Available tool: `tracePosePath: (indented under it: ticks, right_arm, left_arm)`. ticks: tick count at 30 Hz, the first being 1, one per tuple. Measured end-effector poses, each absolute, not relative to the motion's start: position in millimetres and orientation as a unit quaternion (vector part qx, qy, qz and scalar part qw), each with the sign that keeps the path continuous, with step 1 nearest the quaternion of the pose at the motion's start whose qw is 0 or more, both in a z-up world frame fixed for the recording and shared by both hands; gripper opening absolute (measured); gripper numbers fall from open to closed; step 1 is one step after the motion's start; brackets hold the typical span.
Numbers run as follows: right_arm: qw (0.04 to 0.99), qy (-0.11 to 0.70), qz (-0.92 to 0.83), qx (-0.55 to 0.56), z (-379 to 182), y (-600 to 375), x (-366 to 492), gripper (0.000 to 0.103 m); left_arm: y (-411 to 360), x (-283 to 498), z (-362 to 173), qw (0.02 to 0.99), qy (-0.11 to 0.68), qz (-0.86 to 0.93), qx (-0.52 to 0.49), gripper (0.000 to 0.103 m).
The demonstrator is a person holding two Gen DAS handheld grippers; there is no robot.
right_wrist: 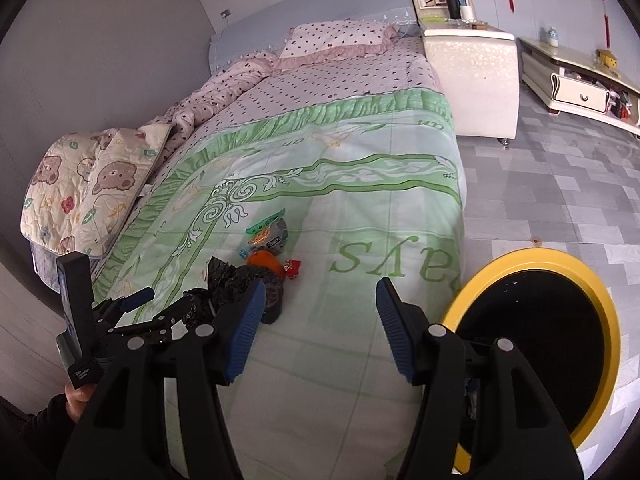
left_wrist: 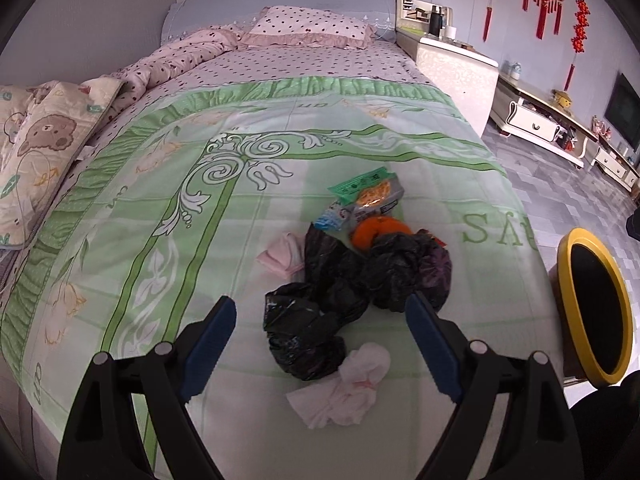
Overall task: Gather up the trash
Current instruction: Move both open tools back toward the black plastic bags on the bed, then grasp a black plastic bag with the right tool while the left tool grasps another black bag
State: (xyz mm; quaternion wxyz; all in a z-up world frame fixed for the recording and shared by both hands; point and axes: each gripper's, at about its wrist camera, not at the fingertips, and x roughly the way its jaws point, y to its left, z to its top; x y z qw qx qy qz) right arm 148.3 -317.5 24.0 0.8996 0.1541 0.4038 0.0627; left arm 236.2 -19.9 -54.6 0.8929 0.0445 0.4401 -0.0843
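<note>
Green-patterned bedspread (left_wrist: 160, 208) covers the near half of the bed, and the trash lies in one cluster on it, toward the foot of the bed. The bin (right_wrist: 532, 340), yellow-rimmed with a black interior, stands on the floor just beside the bed's foot corner and serves as reference below.

Findings, trash cluster:
- Crumpled black plastic bags (left_wrist: 332, 304) form the bulk of the pile, well apart from the bin across the spread.
- A white and pink tissue wad (left_wrist: 352, 384) touches the near edge of the bags, on the side nearest the camera.
- An orange peel (left_wrist: 376, 230) sits at the far side of the bags, away from the bin.
- Snack wrappers (left_wrist: 360, 196), green, grey and blue, lie just beyond the peel.
- A small pink cloth or tissue piece (left_wrist: 280, 258) lies just beside the bags, on the side farthest from the bin.
- A small red item (right_wrist: 294, 268) rests near the peel on the bin side; its nature cannot be told.

Findings, tools:
- Left gripper (left_wrist: 320, 332): fingers spread wide, empty, hovering above the black bags with the pile showing between them.
- Right gripper (right_wrist: 320, 320): fingers parted to a moderate gap, nothing between them, over bare bedspread between the pile and the bin.
- A hand (right_wrist: 78, 394) grips the left tool's handle, seen at the lower left of the right wrist view.
</note>
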Motion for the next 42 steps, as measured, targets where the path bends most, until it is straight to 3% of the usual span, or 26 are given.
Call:
tracePosePath:
  ticks: [28, 34, 39, 42]
  right_arm:
    - [0.841, 0.512, 0.139, 0.106, -93.2, -223.6, 252.7, 0.054]
    - [0.831, 0.523, 0.153, 0.111, -105.2, -217.1, 267.1, 0.045]
    - [0.826, 0.53, 0.16, 0.101, -109.9, -206.4, 275.8, 0.033]
    - [0.83, 0.526, 0.162, 0.092, -108.4, -199.3, 279.3, 0.029]
  left_arm:
    - [17.7, 265.3, -112.9, 0.87, 0.489, -0.065, -0.001, 0.083]
    - [16.2, 267.8, -119.1, 0.866, 0.494, -0.075, -0.004, 0.065]
    - [13.8, 270.2, -121.7, 0.863, 0.496, -0.093, -0.015, 0.035]
    - [11.6, 269.3, -120.1, 0.868, 0.487, -0.094, -0.008, 0.029]
